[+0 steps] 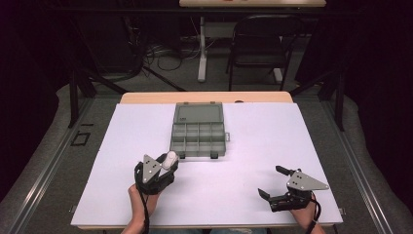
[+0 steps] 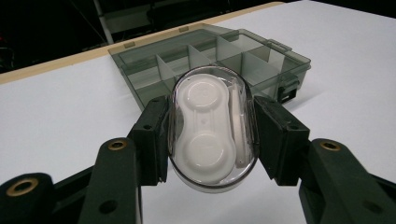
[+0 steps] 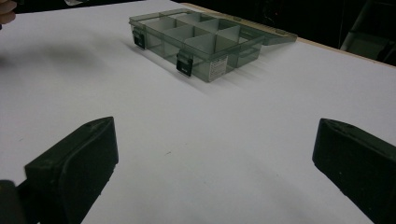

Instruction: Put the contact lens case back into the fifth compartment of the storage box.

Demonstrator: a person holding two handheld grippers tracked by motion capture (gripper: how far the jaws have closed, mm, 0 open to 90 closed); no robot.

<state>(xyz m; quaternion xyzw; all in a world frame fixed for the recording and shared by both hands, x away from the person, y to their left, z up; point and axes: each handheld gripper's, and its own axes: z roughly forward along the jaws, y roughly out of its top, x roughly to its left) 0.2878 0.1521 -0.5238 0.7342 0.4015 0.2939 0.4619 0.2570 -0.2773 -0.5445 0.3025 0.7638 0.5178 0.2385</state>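
Observation:
My left gripper [image 1: 168,163] is shut on a clear oval capsule with a white contact-lens-style case inside [image 2: 212,133], its pads pressing both sides. It hovers just in front of the grey compartment box [image 1: 198,136], whose lid lies open toward the far side. The box [image 2: 219,56] has several empty compartments. My right gripper [image 1: 271,181] rests near the front right of the white mat, jaws wide apart with nothing between them [image 3: 212,154]. The box [image 3: 201,39] lies well ahead of it.
A white mat [image 1: 243,146] covers the wooden table [image 1: 146,97]. Beyond the table stand a folding chair [image 1: 258,44] and a desk leg with cables on the floor [image 1: 201,53]. Two black latches hang on the box's near side [image 1: 214,155].

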